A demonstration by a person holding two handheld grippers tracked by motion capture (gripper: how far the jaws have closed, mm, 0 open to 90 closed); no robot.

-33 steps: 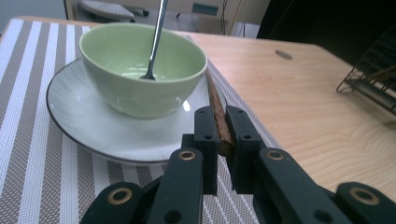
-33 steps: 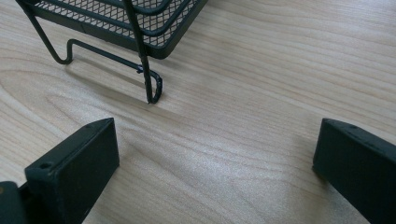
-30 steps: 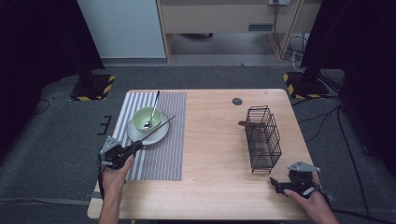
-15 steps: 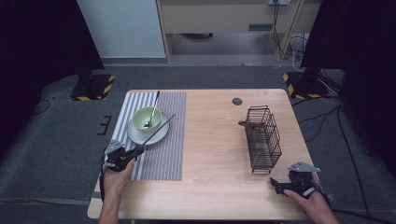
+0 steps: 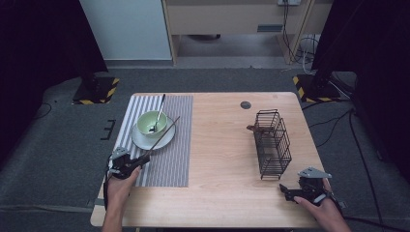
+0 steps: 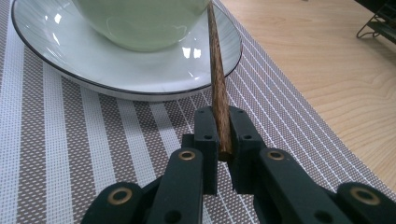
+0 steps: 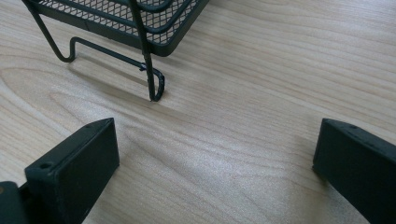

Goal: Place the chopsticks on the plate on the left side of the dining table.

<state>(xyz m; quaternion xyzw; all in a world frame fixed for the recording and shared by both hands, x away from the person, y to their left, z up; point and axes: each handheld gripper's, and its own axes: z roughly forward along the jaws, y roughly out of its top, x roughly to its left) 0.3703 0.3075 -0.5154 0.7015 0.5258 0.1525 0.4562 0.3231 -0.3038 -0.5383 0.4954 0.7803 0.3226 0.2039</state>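
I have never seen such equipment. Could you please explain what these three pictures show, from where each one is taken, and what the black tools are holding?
A person sits at a wooden table and holds a hand-operated two-jaw tool in each hand. No robot arm is involved.

The wide picture comes from a fixed camera above the table. The two close pictures come from small cameras mounted on the tools, each looking along its own black jaws.

On the table lies a striped placemat. On it stands a white plate with a green bowl and a spoon inside. Farther right stands a black wire rack.

The left gripper is shut on one end of a brown wooden chopstick, which slants up past the plate's rim. The right gripper is open and holds nothing; it rests near the rack's foot.
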